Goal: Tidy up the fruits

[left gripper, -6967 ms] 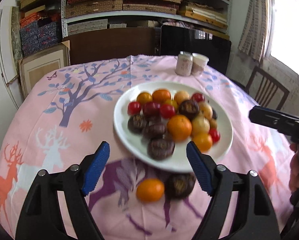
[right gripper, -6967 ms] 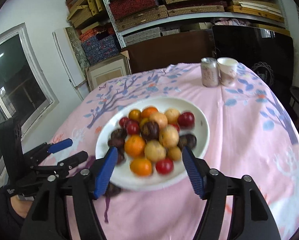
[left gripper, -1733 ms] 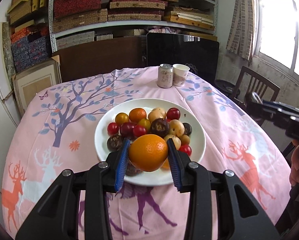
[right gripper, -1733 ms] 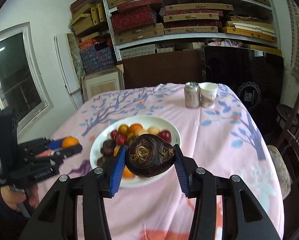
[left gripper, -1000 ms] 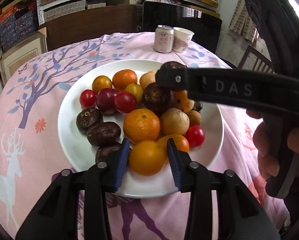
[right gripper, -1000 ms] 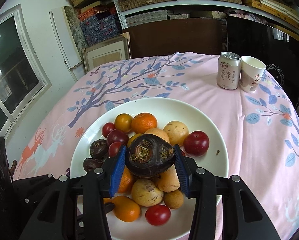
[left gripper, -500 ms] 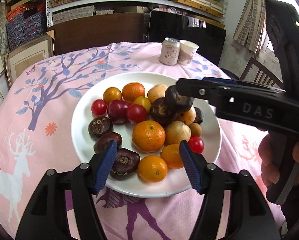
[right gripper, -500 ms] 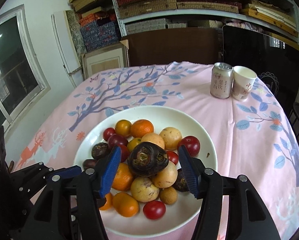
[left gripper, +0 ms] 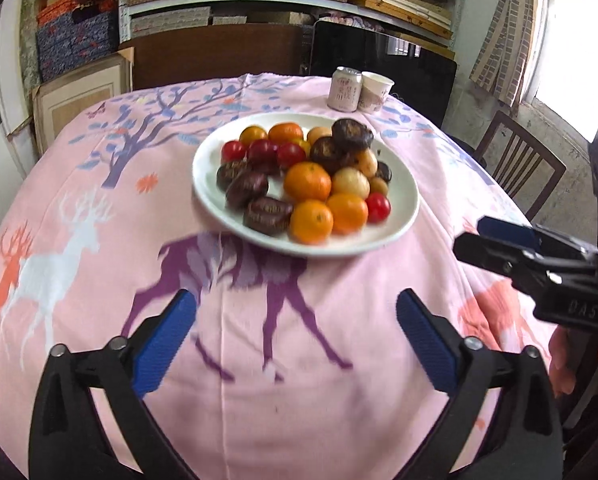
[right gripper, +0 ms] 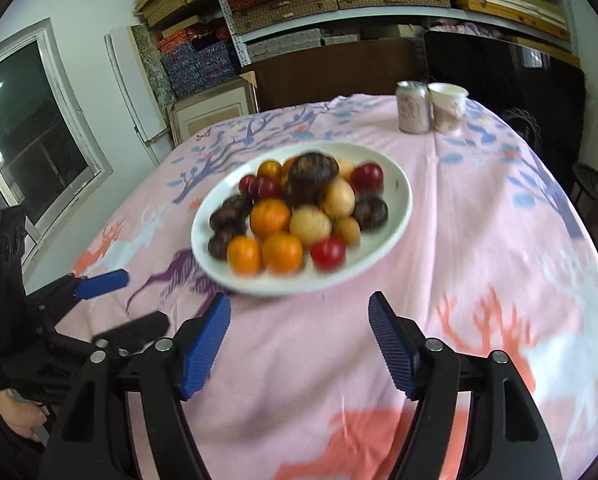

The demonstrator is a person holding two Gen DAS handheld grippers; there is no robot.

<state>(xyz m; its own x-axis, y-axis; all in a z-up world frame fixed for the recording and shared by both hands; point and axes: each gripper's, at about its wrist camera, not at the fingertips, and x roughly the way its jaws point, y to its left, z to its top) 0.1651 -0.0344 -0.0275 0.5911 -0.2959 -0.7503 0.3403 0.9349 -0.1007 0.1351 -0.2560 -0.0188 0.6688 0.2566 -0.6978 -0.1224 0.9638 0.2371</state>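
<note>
A white plate (left gripper: 405, 208) on the pink tablecloth holds a pile of fruit: oranges (left gripper: 308, 181), red tomatoes (left gripper: 378, 207), yellow-brown fruits (left gripper: 350, 183) and dark purple-brown fruits (left gripper: 352, 133). The plate also shows in the right wrist view (right gripper: 395, 216), with a dark fruit (right gripper: 313, 169) on top of the pile. My left gripper (left gripper: 297, 340) is open and empty, over bare cloth in front of the plate. My right gripper (right gripper: 299, 340) is open and empty, also short of the plate. Each gripper shows at the edge of the other's view.
A drink can (left gripper: 344, 89) and a paper cup (left gripper: 375, 87) stand at the table's far edge. A wooden chair (left gripper: 517, 164) stands to the right of the table. Shelves of boxes and a dark screen are behind. A window is on the left in the right wrist view.
Both grippers have pulled back from the plate toward the near side of the table and stay open. The orange and the dark fruit lie on the plate.
</note>
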